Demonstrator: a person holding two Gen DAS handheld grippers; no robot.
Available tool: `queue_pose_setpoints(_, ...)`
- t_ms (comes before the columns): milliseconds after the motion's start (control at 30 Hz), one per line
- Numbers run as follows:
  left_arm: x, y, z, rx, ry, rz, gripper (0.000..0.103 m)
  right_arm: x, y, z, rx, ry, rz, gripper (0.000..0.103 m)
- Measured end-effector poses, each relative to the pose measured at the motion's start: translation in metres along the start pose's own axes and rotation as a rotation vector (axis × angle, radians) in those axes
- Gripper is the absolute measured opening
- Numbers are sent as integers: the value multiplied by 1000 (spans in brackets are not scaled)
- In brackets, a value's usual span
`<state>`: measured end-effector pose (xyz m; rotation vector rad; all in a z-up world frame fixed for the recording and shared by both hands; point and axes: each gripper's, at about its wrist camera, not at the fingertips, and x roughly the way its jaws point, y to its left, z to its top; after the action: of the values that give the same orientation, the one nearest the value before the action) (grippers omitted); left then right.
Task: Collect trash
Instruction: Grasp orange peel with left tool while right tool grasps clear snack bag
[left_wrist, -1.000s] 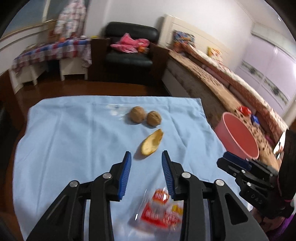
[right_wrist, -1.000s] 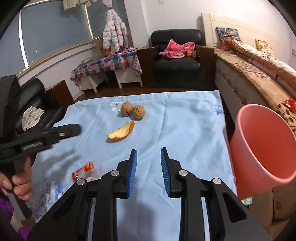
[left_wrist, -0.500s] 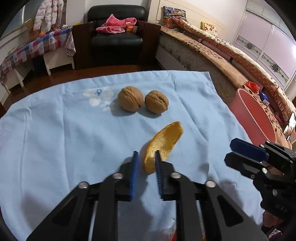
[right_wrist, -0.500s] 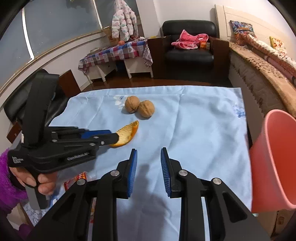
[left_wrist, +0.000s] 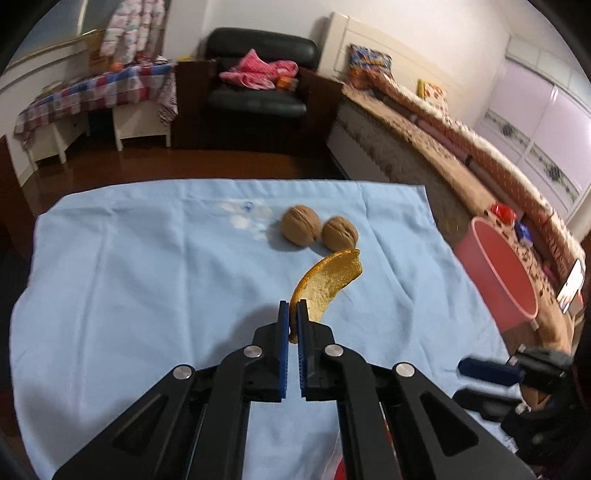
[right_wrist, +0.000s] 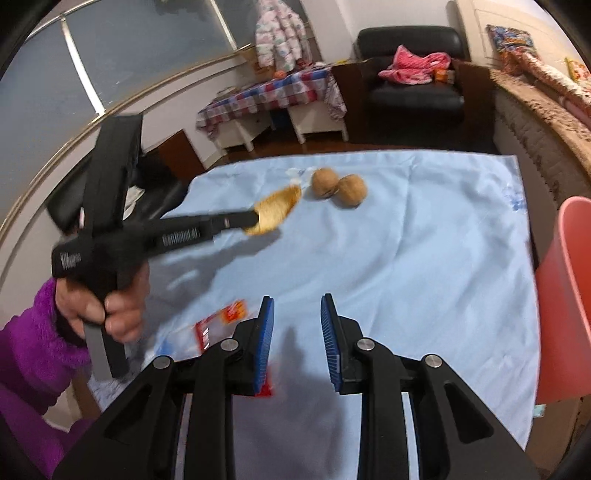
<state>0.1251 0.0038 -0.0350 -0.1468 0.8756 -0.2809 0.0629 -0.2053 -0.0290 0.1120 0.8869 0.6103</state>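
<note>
My left gripper (left_wrist: 293, 308) is shut on the near end of an orange peel (left_wrist: 327, 284), which curves up off the blue cloth (left_wrist: 147, 280). In the right wrist view the same peel (right_wrist: 275, 212) hangs from the left gripper (right_wrist: 255, 219) above the cloth, held by a hand in a purple sleeve. Two walnuts (left_wrist: 300, 224) (left_wrist: 340, 233) lie just beyond it. My right gripper (right_wrist: 295, 314) hovers open over the near cloth with nothing between its fingers. A red and clear wrapper (right_wrist: 221, 325) lies flat beside its left finger. A pink bucket (left_wrist: 495, 273) stands off the table's right edge.
Beyond the table's far edge are a black armchair (left_wrist: 258, 92) with pink clothes, a checked bench (left_wrist: 96, 96) at the left, and a long patterned sofa (left_wrist: 443, 147) along the right. The pink bucket (right_wrist: 569, 295) fills the right side of the right wrist view.
My left gripper went forward to the orange peel, closed its jaws on the near end and lifted it off the cloth. The right gripper stayed open, drifting slightly.
</note>
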Motion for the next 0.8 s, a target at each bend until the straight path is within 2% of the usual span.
queue_pose_setpoints(133,-23,6,-7,-27,-25,5,3,12,5,-12,12,90,71,27)
queue_pose_setpoints(300,-39,10,-17,-43,-37,14,3,27,10,-24,35,166,107,27)
queue_pose_setpoints(467,-52,11,-26,-56,-47,25,3,26,17,-33,17,163,104,26)
queue_pose_setpoints(533,-56,11,-28,-57,-51,30,3,23,18,-34,14,153,113,20)
queue_pose_setpoints(800,-66,9,-32,-66,-67,30,3,2,22,-31,-17,84,100,10)
